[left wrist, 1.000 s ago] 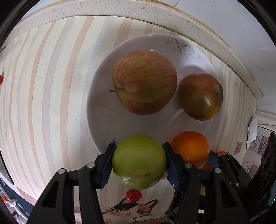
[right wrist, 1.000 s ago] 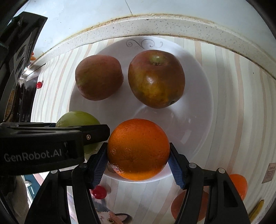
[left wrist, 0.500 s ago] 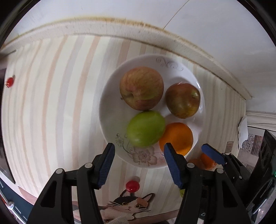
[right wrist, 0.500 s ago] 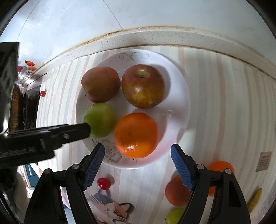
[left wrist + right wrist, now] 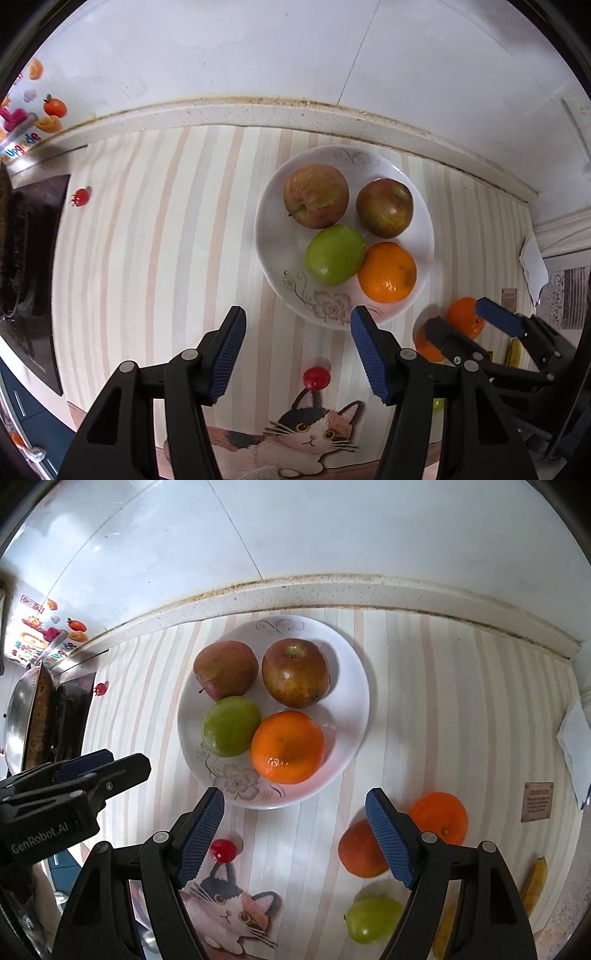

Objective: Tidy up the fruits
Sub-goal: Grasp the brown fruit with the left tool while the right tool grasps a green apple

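While both the left gripper (image 5: 297,347) and right gripper (image 5: 295,834) are held open and empty, loose oranges (image 5: 437,818) at lower right must be fetched next for the plate (image 5: 354,716).

Home kitchen. Worktop (image 5: 443,686) covered in striped mat, pale stone edge against white tiled wall (image 5: 332,528). Black stove top (image 5: 33,258) at left end, metal pan (image 5: 20,716) sitting on it. Bright fruit stickers (image 5: 51,110) stuck on wall by stove. Cat picture (image 5: 303,439) printed on mat. White flowered plate (image 5: 351,734) holds apples and orange. More fruit (image 5: 439,818) lying loose on worktop nearby.
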Motion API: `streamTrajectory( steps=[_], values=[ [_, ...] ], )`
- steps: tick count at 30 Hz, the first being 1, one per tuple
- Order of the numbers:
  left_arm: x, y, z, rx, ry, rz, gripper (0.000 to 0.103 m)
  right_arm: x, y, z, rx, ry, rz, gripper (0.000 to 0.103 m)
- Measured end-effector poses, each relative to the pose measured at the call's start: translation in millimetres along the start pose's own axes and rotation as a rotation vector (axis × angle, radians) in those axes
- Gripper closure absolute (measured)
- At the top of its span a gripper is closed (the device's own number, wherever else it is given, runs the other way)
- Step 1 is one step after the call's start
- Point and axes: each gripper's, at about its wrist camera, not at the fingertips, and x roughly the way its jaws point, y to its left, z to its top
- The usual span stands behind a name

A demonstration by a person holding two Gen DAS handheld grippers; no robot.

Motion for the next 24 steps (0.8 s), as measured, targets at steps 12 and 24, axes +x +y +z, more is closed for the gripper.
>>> streamTrajectory(
  steps=[12,24],
  values=[
    [-61,-9,-38,0.059,-0.164,0.028,0.046,-68,18,-32,-0.032,-0.148,0.000,0.007],
    [-88,-18,-65,0.073,-0.236,0.038,0.011,-109,-9,-58,0.065,-0.211,0.027,0.006]
  ],
)
